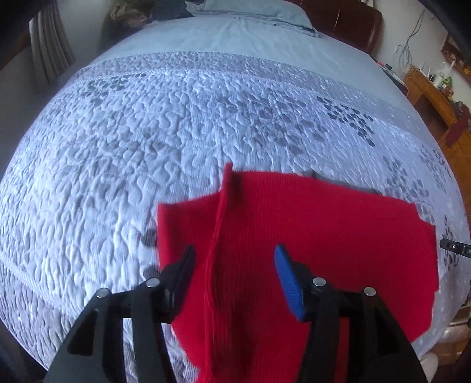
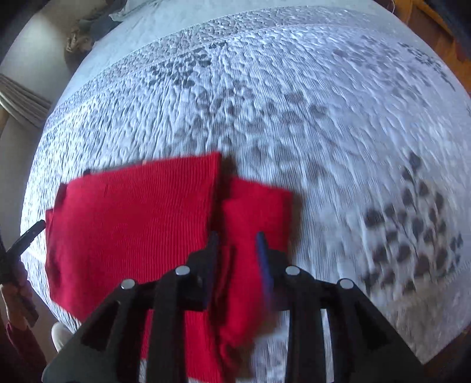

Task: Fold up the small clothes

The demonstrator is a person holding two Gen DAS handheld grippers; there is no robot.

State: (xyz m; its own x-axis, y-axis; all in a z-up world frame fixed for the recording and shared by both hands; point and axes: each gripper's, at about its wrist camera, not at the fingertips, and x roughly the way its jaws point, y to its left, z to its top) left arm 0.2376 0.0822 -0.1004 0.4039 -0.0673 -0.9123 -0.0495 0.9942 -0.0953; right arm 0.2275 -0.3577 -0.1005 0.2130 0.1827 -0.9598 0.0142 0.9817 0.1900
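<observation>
A small red knit garment (image 1: 323,235) lies spread on the bed, with a folded-in flap along its left side. My left gripper (image 1: 234,256) is open just above that left part, one finger on each side of the fold ridge. In the right wrist view the same garment (image 2: 132,221) lies flat with a narrower folded part at its right edge. My right gripper (image 2: 235,238) is open over that right part, with nothing held between the fingers. The right wrist view is blurred by motion.
The bed carries a white quilted bedspread (image 1: 147,147) with grey leaf patterns. A blue pillow (image 1: 250,11) lies at the headboard. A wooden cabinet (image 1: 435,94) with clutter stands at the right. The other gripper's tip (image 2: 29,232) shows at the left edge.
</observation>
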